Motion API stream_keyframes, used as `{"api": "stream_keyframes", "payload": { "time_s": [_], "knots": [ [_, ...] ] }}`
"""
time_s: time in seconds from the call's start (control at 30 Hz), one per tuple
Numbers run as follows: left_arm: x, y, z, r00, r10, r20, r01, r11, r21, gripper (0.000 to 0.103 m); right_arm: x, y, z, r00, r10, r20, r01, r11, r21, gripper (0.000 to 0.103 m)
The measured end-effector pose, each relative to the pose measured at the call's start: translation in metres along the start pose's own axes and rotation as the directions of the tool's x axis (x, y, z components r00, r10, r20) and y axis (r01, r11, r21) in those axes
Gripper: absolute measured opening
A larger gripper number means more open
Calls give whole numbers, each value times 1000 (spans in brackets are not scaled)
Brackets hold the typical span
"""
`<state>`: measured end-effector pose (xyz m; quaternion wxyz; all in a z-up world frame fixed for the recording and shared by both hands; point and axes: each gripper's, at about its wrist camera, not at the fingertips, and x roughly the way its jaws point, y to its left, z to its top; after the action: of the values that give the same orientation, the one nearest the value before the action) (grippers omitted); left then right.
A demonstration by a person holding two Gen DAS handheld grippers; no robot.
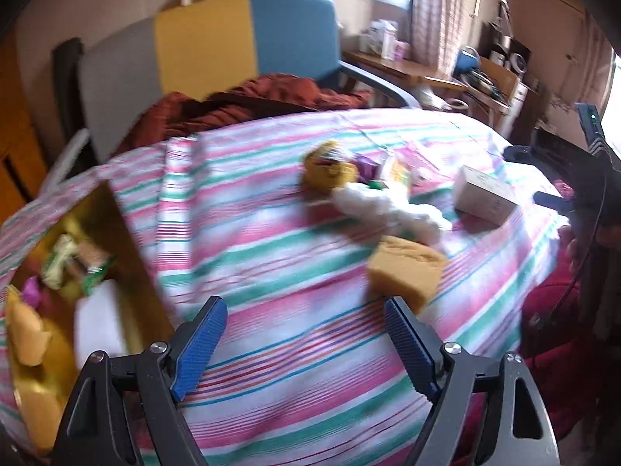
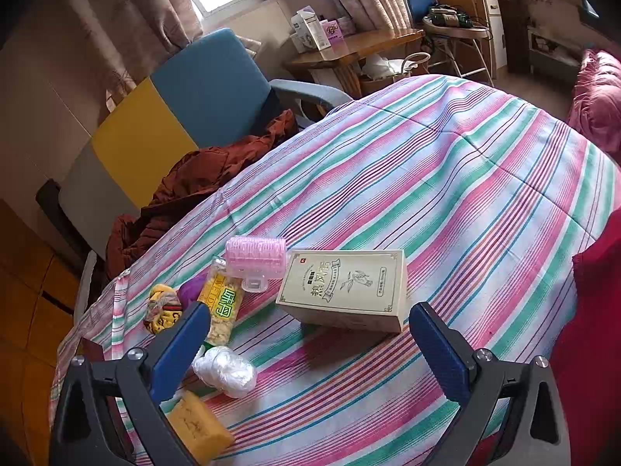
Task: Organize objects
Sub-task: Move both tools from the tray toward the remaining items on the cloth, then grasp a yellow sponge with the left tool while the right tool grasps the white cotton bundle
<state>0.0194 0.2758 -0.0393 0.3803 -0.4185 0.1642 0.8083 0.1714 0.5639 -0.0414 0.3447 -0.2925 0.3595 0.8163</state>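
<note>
Between right tongs and hair roller: beige box.

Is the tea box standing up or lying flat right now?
Lying flat. The tea box rests on its broad back on the striped cloth, printed front facing up, between the open right claw's fingers.

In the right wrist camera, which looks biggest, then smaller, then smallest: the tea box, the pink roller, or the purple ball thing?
1. Tea box, clearly the largest.
2. Pink roller, noticeably smaller.
3. Purple ball thing, smallest, though the snack packet and the right gripper partly hide it, so its full size is unsure.
</note>
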Motion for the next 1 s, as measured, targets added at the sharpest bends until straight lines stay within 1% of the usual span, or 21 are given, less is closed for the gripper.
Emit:
{"api": "stream_keyframes", "payload": {
  "time_s": [0.13,0.27,0.3,0.4,0.47,0.53,0.63,0.67,0.73,0.8,0.83,0.9,0.97,1.0],
  "knots": [
    [24,-18,10,994,-84,-75,83,996,-26,84,2,-1,-1,1000,15,-13,-15,1000,2,103],
    [47,-34,17,985,-111,-132,105,993,-54,84,1,-2,-1,1000,28,-14,-28,1000,2,103],
    [52,-36,19,982,-122,-147,111,991,-76,84,1,-1,-1,999,32,-16,-32,999,1,103],
    [68,-36,26,966,-197,-170,164,968,-189,88,2,1,-1,999,43,-24,-44,999,-10,103],
    [77,-35,30,958,-219,-186,168,952,-255,88,4,4,-2,998,57,-36,-58,998,-25,103],
    [84,-39,35,961,-203,-188,147,950,-275,88,6,8,-3,996,71,-46,-73,997,-41,103],
    [95,-46,41,969,-144,-202,88,960,-264,88,7,13,-4,996,73,-56,-76,995,-65,103],
    [101,-49,42,969,-116,-216,59,965,-254,88,8,14,-5,995,74,-60,-78,995,-68,103],
    [112,-52,42,965,-89,-247,28,971,-238,88,9,14,-6,995,74,-64,-78,994,-71,103],
    [119,-54,36,958,-98,-270,35,973,-227,88,10,14,-6,995,76,-71,-81,994,-71,103],
    [116,-55,34,965,-97,-242,46,977,-207,88,11,15,-7,994,78,-78,-84,994,-74,103],
    [113,-55,30,966,-103,-236,61,982,-181,87,13,17,-8,993,79,-90,-87,992,-87,103],
    [109,-50,26,968,-122,-221,84,981,-173,80,16,23,-10,991,77,-108,-90,989,-116,103],
    [108,-48,25,967,-134,-218,97,981,-170,79,18,25,-12,990,75,-117,-90,987,-130,103]
  ]
}}
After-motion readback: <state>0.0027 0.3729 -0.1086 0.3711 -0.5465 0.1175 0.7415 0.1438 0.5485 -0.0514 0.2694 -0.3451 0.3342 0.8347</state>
